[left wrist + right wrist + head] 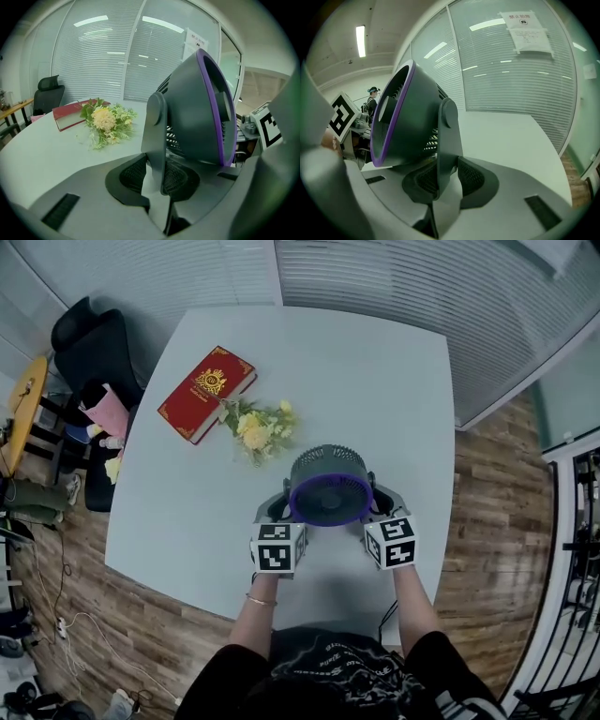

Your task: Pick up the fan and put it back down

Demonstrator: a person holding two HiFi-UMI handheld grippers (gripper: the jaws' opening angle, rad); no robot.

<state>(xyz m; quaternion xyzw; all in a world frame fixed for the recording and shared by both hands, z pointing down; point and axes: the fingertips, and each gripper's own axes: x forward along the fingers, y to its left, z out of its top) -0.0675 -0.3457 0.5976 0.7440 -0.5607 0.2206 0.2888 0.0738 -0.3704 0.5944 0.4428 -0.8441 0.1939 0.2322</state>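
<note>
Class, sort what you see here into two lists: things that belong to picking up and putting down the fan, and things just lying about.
Belongs to the job:
- fan
- left gripper, closed on one stand arm
- right gripper, closed on the other
- table, where the fan goes back

Just lying about:
- red book
- bunch of flowers
- black office chair

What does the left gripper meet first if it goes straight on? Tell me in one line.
The fan: its side arm is clamped between the left gripper's jaws, so it would just push the fan along. Past that, probably bare table, though depth is unclear.
</note>
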